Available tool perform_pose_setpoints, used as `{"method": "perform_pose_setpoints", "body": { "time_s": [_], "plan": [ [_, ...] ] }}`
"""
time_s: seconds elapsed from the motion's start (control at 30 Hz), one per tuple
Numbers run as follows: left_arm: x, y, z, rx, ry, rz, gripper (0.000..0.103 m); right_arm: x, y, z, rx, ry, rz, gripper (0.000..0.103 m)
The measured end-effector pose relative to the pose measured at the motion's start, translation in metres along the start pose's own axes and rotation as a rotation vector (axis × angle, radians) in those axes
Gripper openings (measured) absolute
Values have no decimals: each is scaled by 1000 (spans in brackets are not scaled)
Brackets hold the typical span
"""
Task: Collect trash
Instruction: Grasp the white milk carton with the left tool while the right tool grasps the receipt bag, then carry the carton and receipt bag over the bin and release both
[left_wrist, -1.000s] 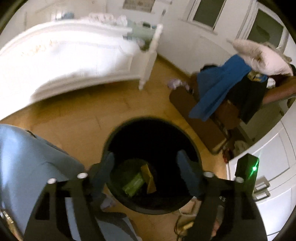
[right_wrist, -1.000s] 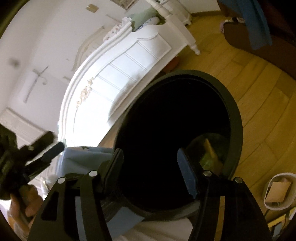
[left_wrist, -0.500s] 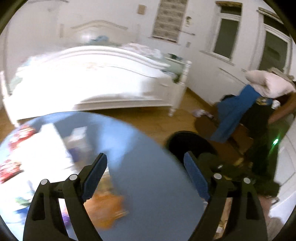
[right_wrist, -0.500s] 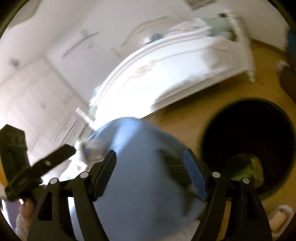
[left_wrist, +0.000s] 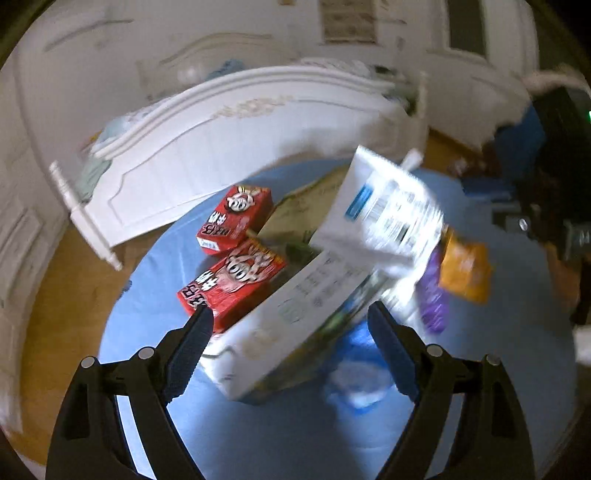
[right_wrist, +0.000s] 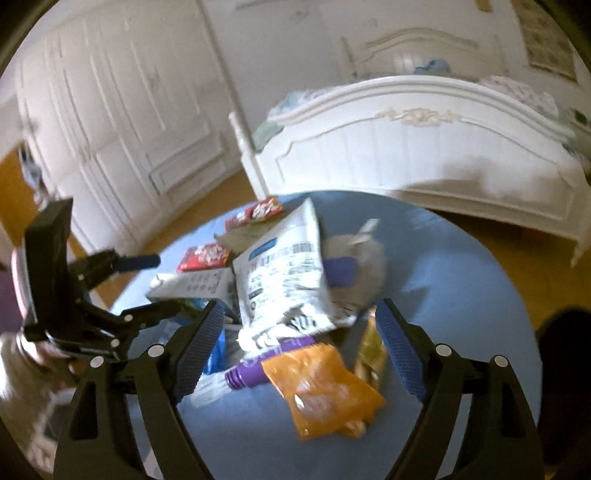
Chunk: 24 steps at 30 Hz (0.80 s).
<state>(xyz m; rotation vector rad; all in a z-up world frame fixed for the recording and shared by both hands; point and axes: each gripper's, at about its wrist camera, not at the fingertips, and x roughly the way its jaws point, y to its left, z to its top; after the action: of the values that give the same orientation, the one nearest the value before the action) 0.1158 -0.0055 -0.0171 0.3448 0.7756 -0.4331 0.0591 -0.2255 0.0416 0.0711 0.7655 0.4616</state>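
A pile of trash lies on a round blue table (left_wrist: 155, 295) (right_wrist: 461, 295). It holds two red cartons (left_wrist: 231, 284) (right_wrist: 205, 256), a white box (left_wrist: 291, 317) (right_wrist: 195, 286), a white printed bag (left_wrist: 384, 214) (right_wrist: 284, 273), an orange packet (left_wrist: 463, 271) (right_wrist: 325, 391) and a purple tube (left_wrist: 432, 299) (right_wrist: 269, 362). My left gripper (left_wrist: 290, 354) is open and empty, just above the white box; it also shows in the right wrist view (right_wrist: 122, 291). My right gripper (right_wrist: 299, 350) is open and empty, over the orange packet and purple tube.
A white bed (left_wrist: 221, 147) (right_wrist: 424, 155) stands behind the table on a wooden floor (left_wrist: 55, 295). White wardrobe doors (right_wrist: 122, 110) line the left wall. The dark bin's rim (right_wrist: 565, 387) shows at the right edge.
Both grippers have swung away from the black bin to the blue table and now hang over the trash pile. Both stay open and empty.
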Motion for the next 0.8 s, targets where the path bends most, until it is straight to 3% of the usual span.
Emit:
{"method": "perform_pose_setpoints", "body": {
  "time_s": [0.07,0.17,0.23,0.3,0.37,0.53,0.8],
  "plan": [
    [11,9,0,45,18,8,85,12,12,1,-43,21,-30,83],
    [23,19,0,54,31,-61,84,32,25,2,-104,60,-92,83],
    [27,13,-4,58,43,-103,74,43,29,0,-117,76,-104,83],
    [27,8,-4,68,35,-111,67,50,29,-2,-124,100,-110,62],
    [26,7,-6,64,27,-123,59,52,29,-4,-116,101,-110,59],
    [16,12,-14,-14,-4,-113,42,42,30,-3,-69,67,-58,43],
    [-41,24,-6,-249,-176,-109,41,-14,9,5,38,-95,34,41]
  ]
}}
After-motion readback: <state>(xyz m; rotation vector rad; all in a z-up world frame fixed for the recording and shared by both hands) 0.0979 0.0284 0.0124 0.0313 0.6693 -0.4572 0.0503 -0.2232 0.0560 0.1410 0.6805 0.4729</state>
